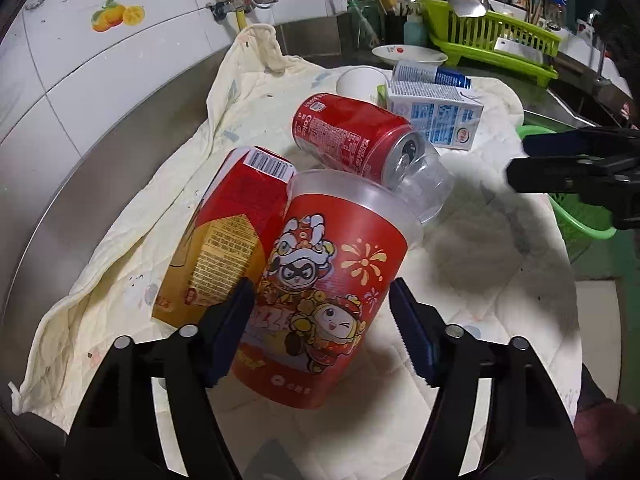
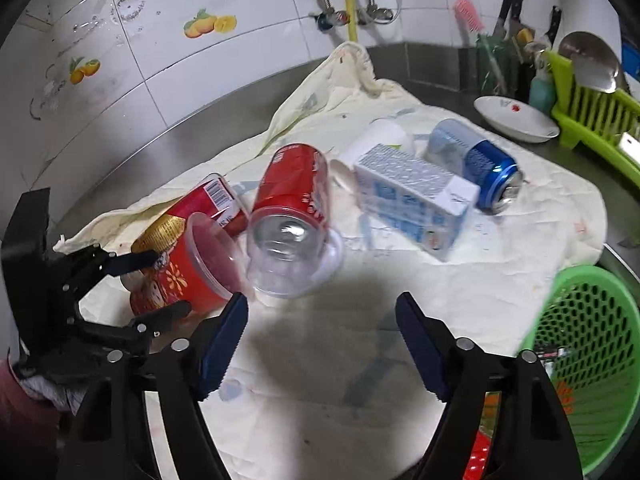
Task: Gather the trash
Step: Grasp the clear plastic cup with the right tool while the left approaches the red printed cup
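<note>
The left gripper (image 1: 320, 332) straddles the red plastic cup (image 1: 320, 280). Its jaws are spread, one finger on each side of the cup's lower body. The left finger (image 1: 232, 320) lies against or just beside the cup wall; the right finger (image 1: 412, 336) stands slightly clear. A closed grip is not shown.

The red plastic cup lies tilted on the cream cloth (image 1: 460, 280), near the cloth's front-left part. Its long axis runs from the gripper away toward the wall. The clear rim and open mouth point away and to the right; the base points toward the gripper. In the right wrist view the mouth of the cup (image 2: 208, 256) faces the camera.

Adjacent items:
- A red-and-gold carton (image 1: 224, 236) lies touching the cup's left side.
- A red cola can (image 1: 352, 140) lies on its side behind the cup, its top end set into a clear plastic cup (image 1: 428, 188).
- A blue-and-white milk carton (image 1: 436, 114), a white paper cup (image 1: 358, 82) and a blue can (image 2: 476, 164) lie toward the cloth's far edge.

The right gripper (image 2: 322, 344) hovers over bare cloth with its jaws wide apart and nothing between them. A green basket (image 2: 592, 340) stands at the cloth's right edge.
</note>
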Motion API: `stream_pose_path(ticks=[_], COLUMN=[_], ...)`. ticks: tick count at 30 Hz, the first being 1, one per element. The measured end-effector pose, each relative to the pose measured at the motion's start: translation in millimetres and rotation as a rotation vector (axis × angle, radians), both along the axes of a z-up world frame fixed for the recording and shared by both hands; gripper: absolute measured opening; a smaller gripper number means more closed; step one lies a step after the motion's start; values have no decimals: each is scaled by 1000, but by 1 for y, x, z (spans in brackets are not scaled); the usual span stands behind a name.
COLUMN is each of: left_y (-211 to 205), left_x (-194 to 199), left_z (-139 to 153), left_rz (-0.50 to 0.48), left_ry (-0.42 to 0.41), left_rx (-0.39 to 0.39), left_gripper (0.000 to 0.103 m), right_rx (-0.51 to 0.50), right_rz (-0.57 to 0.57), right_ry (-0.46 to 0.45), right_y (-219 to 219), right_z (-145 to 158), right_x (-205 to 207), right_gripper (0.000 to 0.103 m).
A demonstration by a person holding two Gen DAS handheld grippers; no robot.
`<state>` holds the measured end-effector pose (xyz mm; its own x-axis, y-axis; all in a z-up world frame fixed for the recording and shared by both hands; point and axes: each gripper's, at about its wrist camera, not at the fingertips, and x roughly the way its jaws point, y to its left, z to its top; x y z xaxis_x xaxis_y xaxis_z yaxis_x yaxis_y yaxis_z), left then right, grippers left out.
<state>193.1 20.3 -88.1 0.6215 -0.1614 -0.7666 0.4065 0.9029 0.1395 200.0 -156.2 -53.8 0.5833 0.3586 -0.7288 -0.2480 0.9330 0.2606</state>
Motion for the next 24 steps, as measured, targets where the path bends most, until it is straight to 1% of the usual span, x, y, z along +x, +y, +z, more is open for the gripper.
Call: stream_pose_path(ticks=[5, 11, 14, 21, 24], left_y=[7, 10, 12, 12, 14], left_x=[2, 3, 5, 3, 4], left_z=[0, -2, -1, -3, -2], left_rz=[-13, -22, -21, -26, -27], left_ry=[2, 2, 7, 3, 7], left_rx=[-26, -45, -63, -67, -73], left_gripper=[66, 66, 66, 66, 66], right_rx=[30, 76, 81, 90, 85], right_rz=[25, 19, 20, 21, 23], right_ry=[28, 71, 96, 141, 149], right_y=[18, 25, 27, 34, 37], right_z=[-6, -10, -14, -26, -30], right_x=[15, 36, 47, 64, 68], right_gripper=[71, 69, 69, 69, 67])
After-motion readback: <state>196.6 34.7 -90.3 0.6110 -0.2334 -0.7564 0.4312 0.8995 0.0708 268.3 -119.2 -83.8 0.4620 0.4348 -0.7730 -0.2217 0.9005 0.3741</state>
